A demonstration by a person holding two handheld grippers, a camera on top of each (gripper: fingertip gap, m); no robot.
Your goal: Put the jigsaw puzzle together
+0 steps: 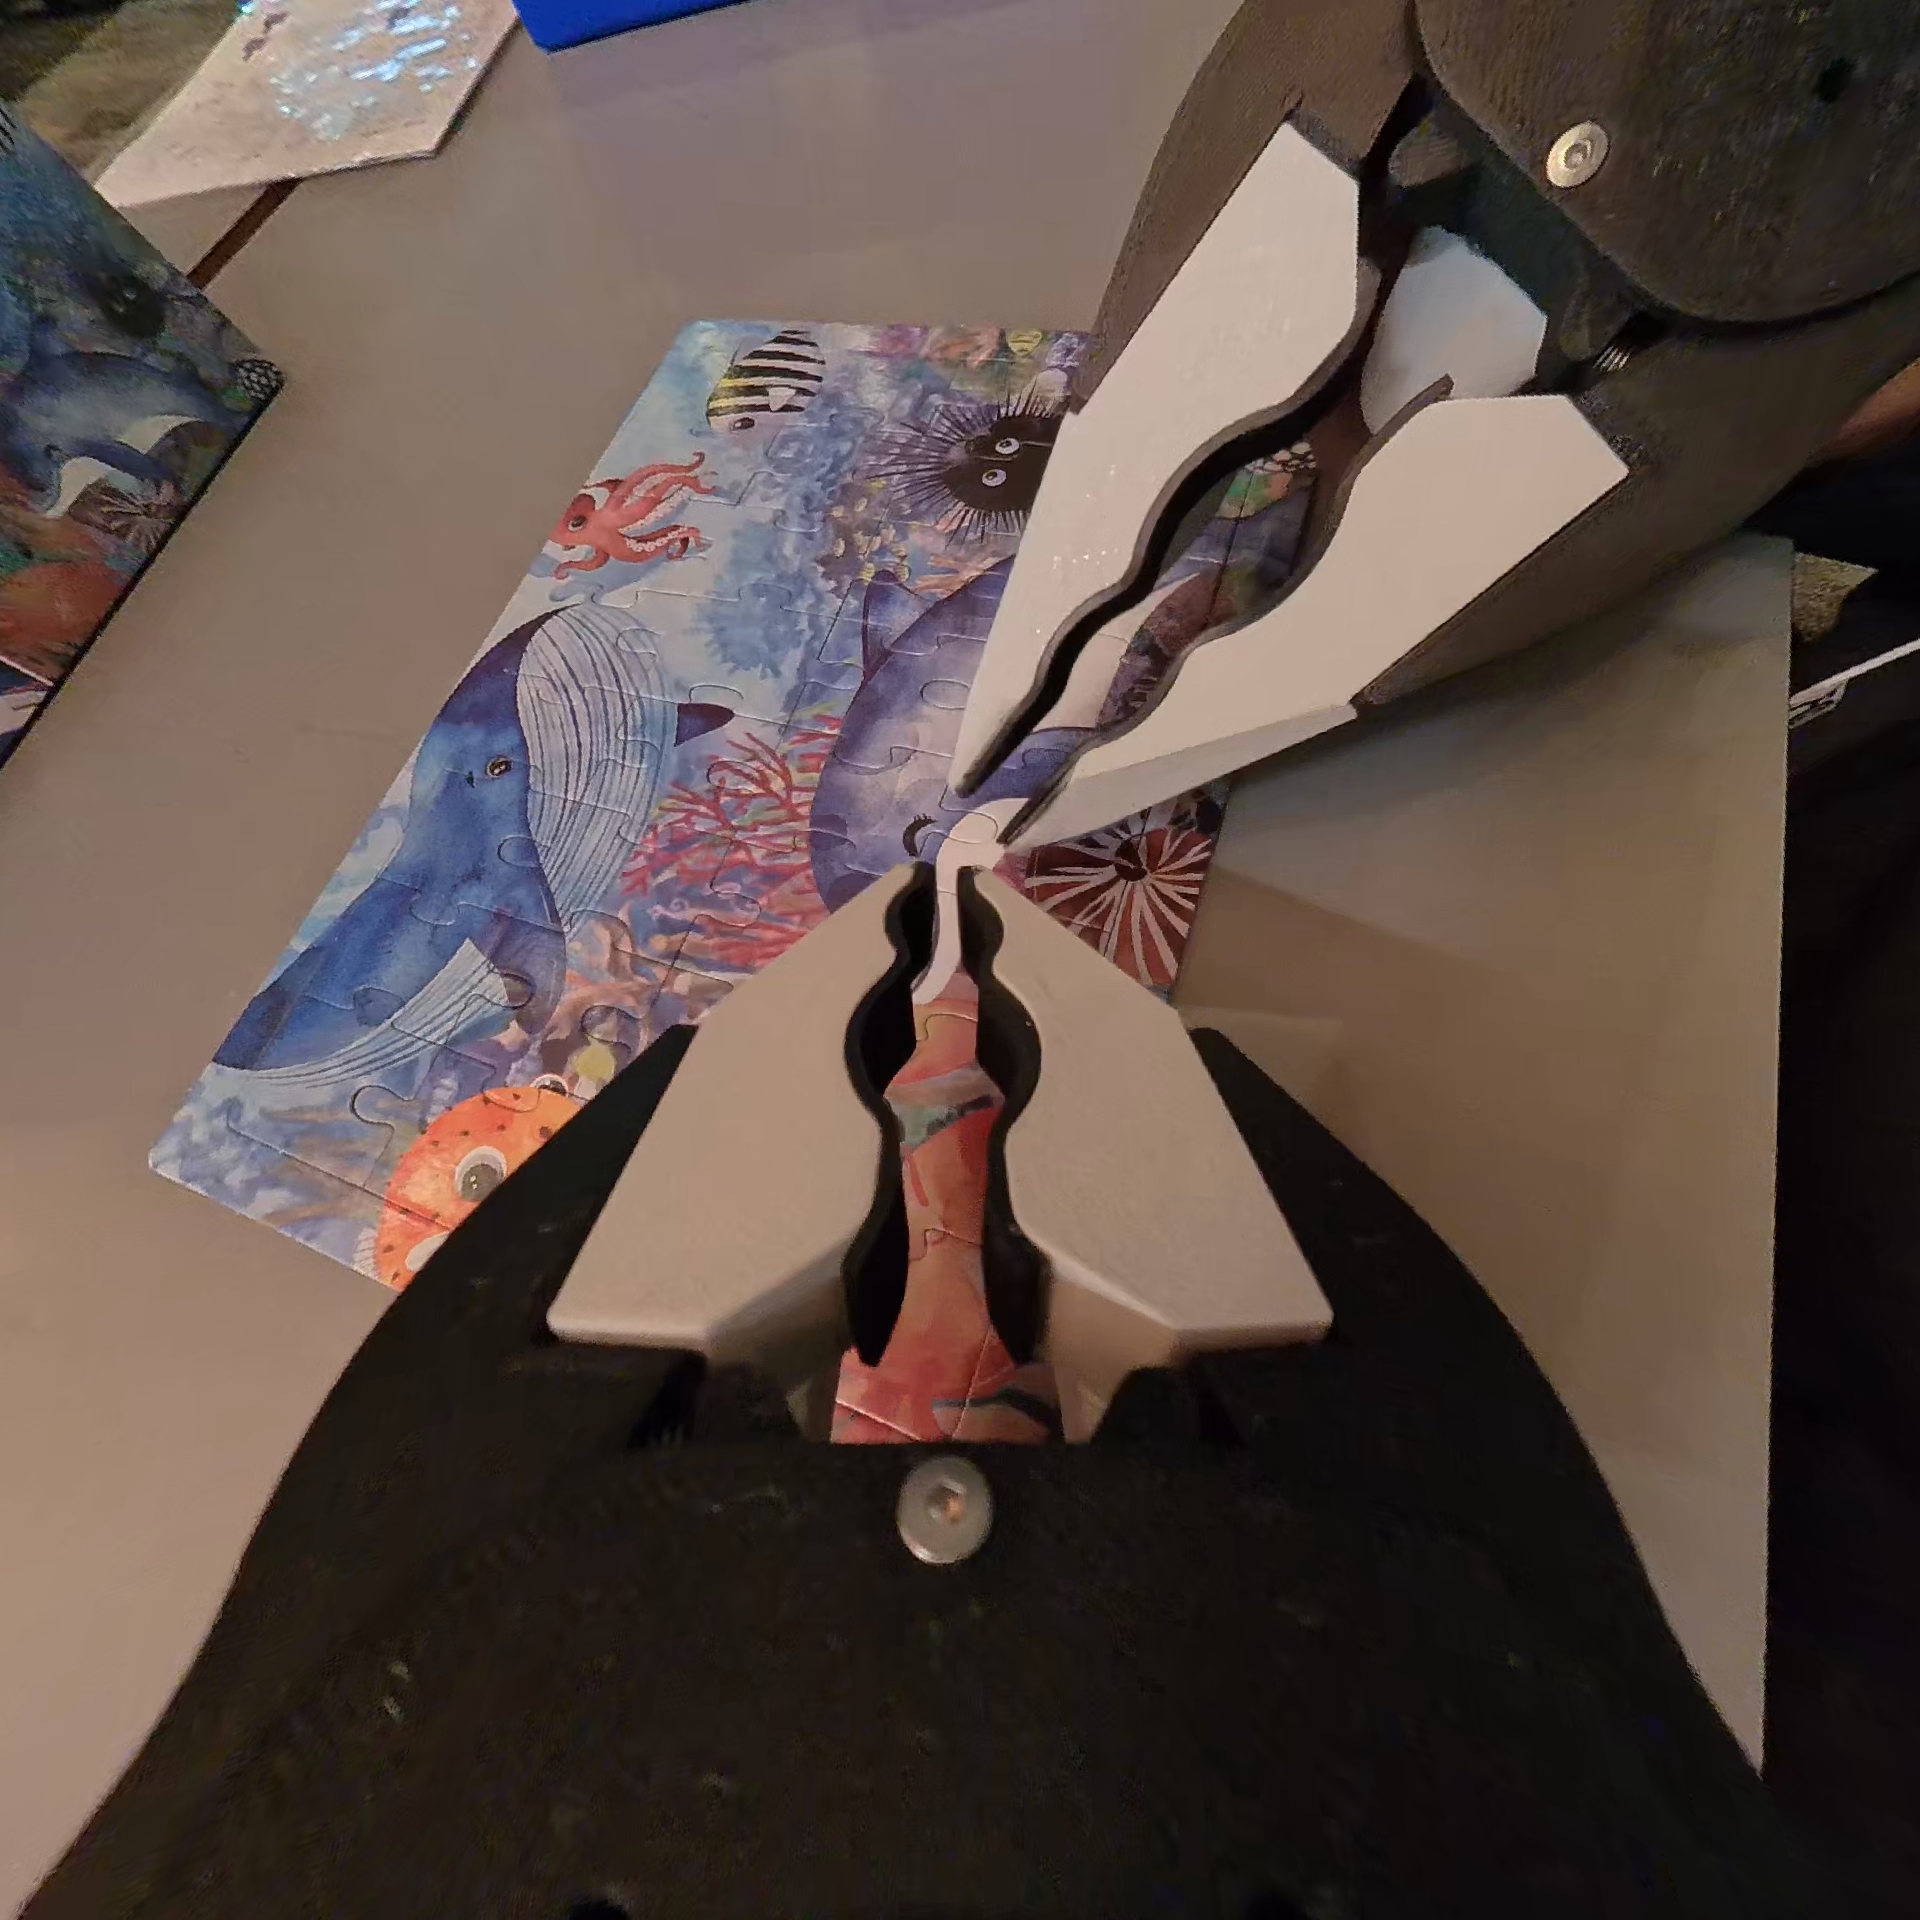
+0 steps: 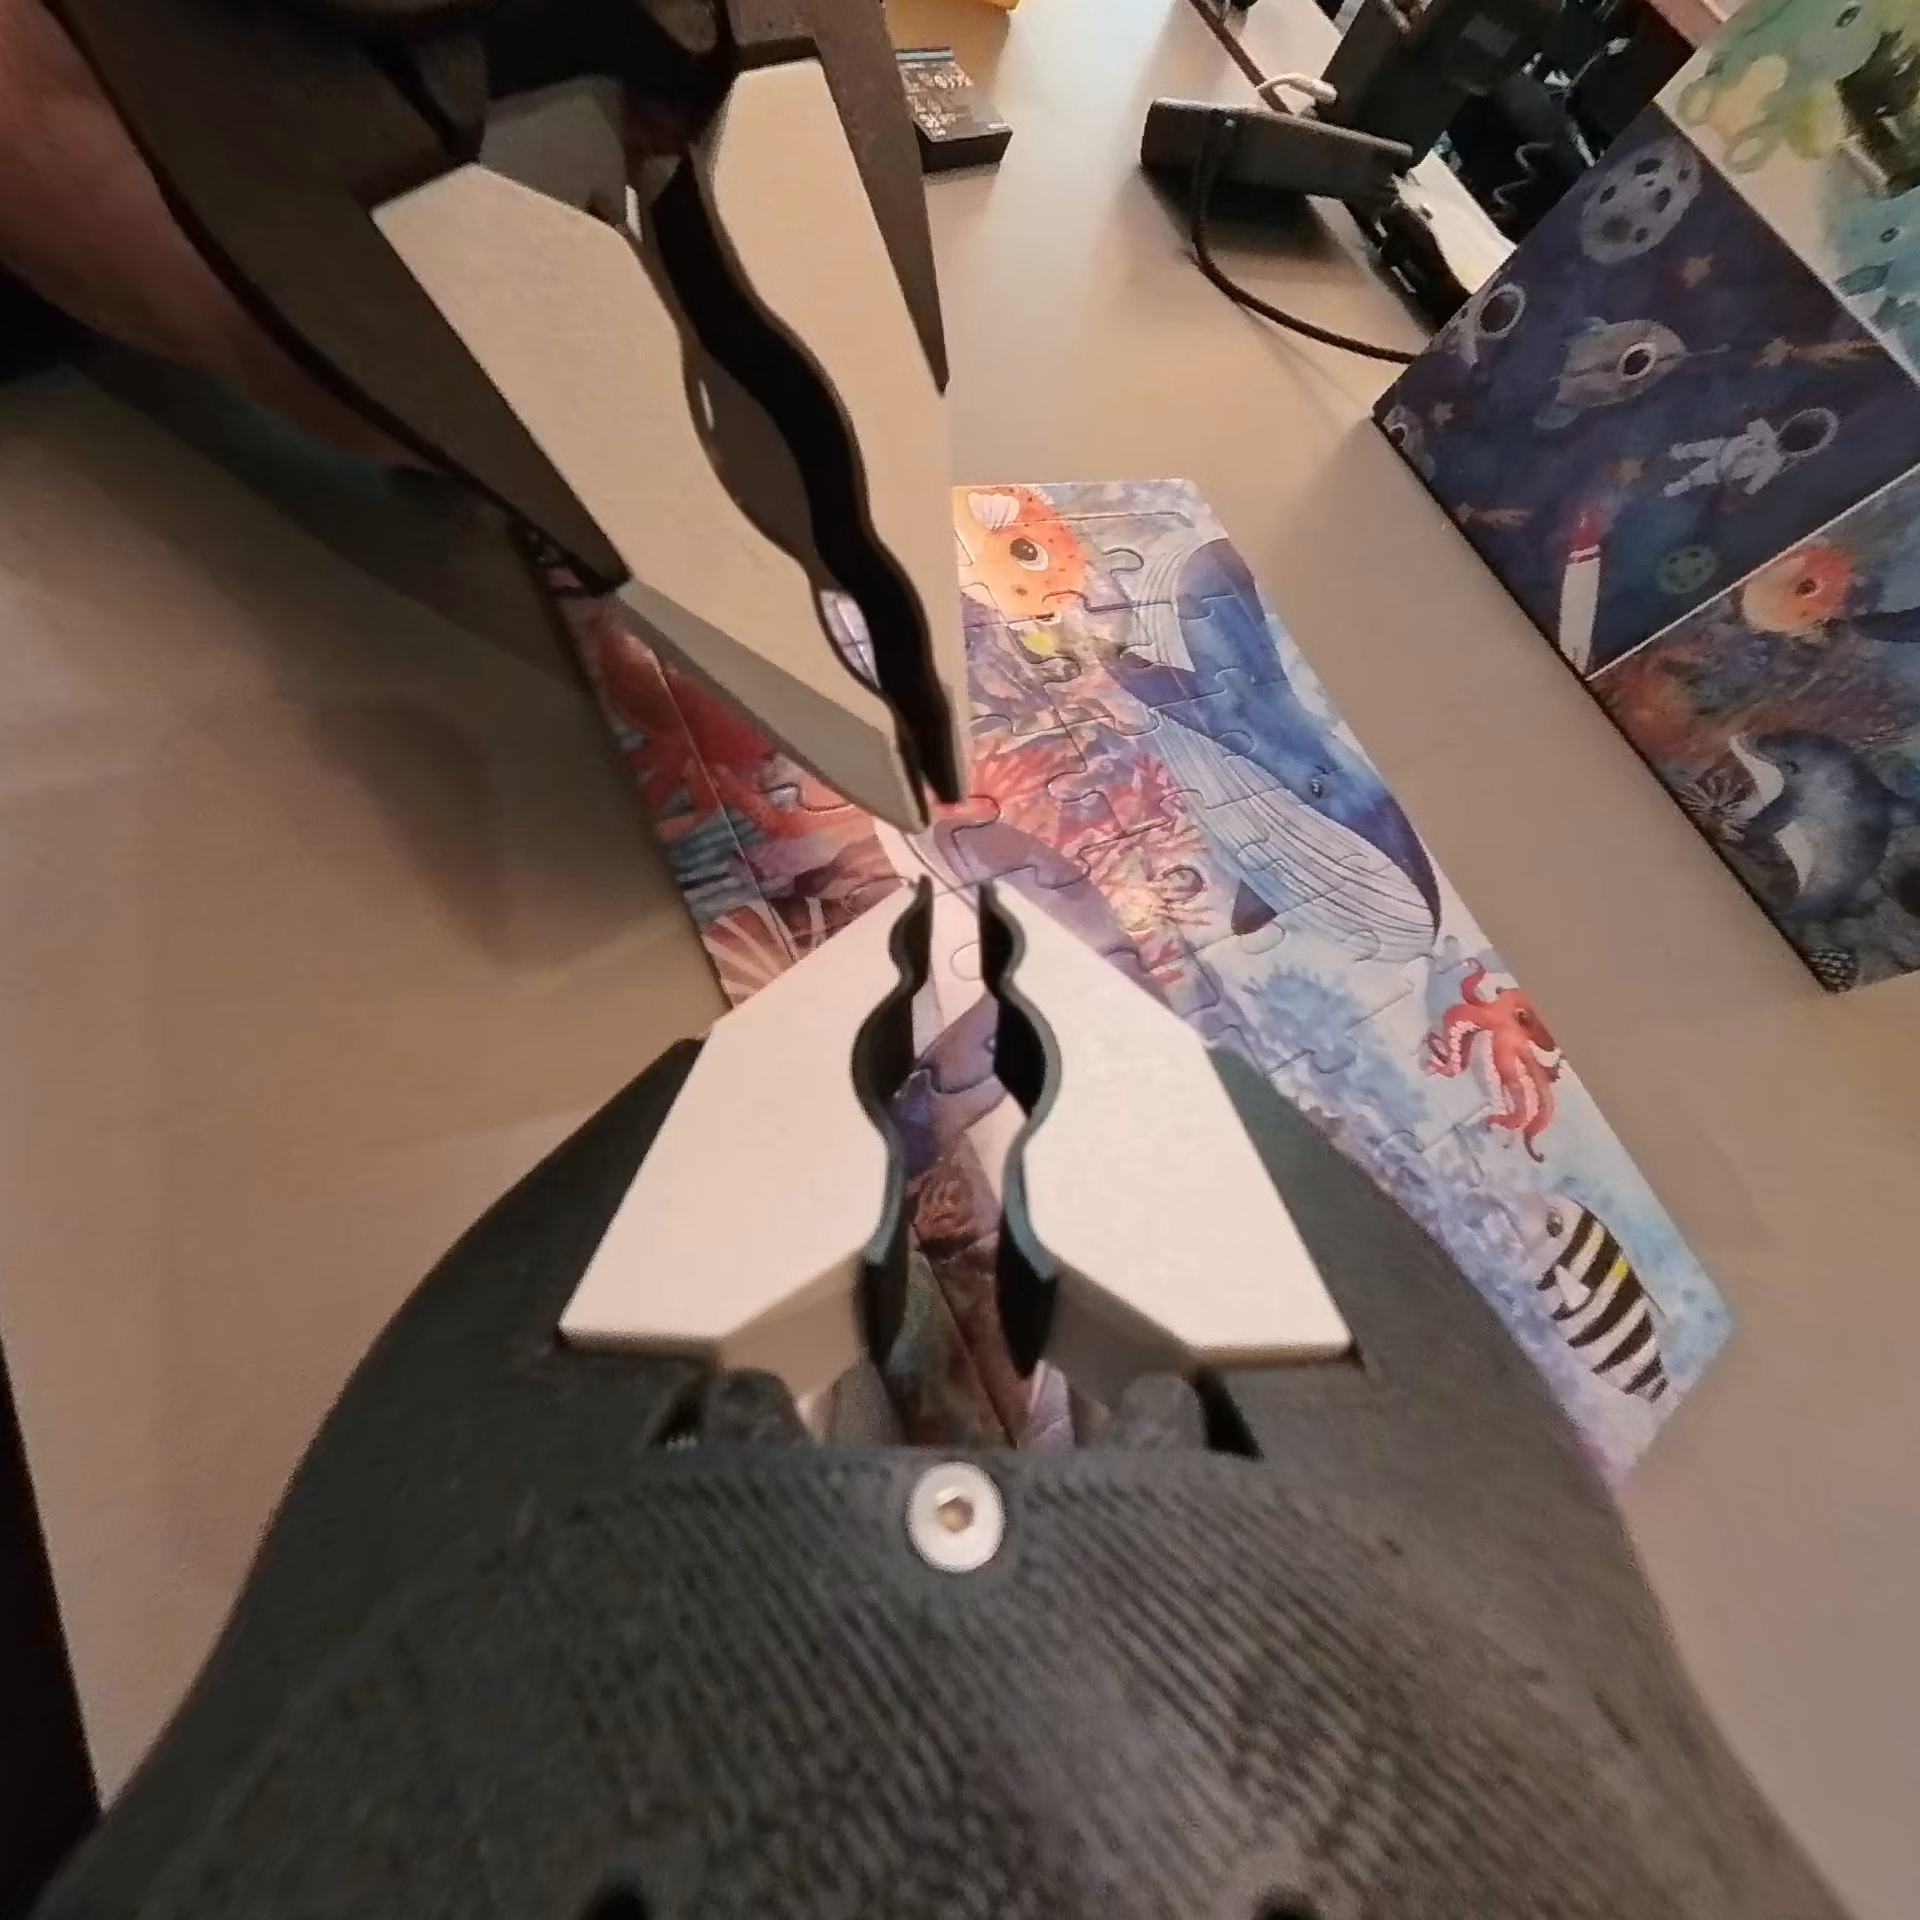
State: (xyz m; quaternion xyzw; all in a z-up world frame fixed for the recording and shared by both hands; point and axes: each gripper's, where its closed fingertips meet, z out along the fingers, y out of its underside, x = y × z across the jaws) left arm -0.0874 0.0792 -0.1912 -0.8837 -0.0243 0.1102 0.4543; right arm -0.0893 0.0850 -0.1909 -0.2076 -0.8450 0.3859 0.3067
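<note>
On the grey table, just ahead of both tools, lies the jigsaw puzzle: a flat rectangle of interlocked card pieces showing a blue whale, a red octopus, a striped fish and an orange pufferfish. Every slot you can see looks filled, though the 2 tools hide part of the picture.

Your left gripper hovers low over the puzzle's near edge, its fingers nearly together with only a thin slit between the tips, and nothing visible in that slit. Your right gripper comes in from the opposite side, tips likewise almost closed and apparently empty. The 2 sets of tips nearly meet above a pale piece beside a red-and-white striped patch; whether either touches the card, you cannot tell.

Judging by its look, the puzzle is light, thin and glossy. It should slide easily on the smooth table and buckle along its seams if lifted from 1 corner. Pressing down flat on a seam seems safer than pinching, and a loose piece is best taken by its outer edge.

Farther out, an illustrated box with space and sea pictures stands well apart on the table, and a pale sheet lies at the far edge.
</note>
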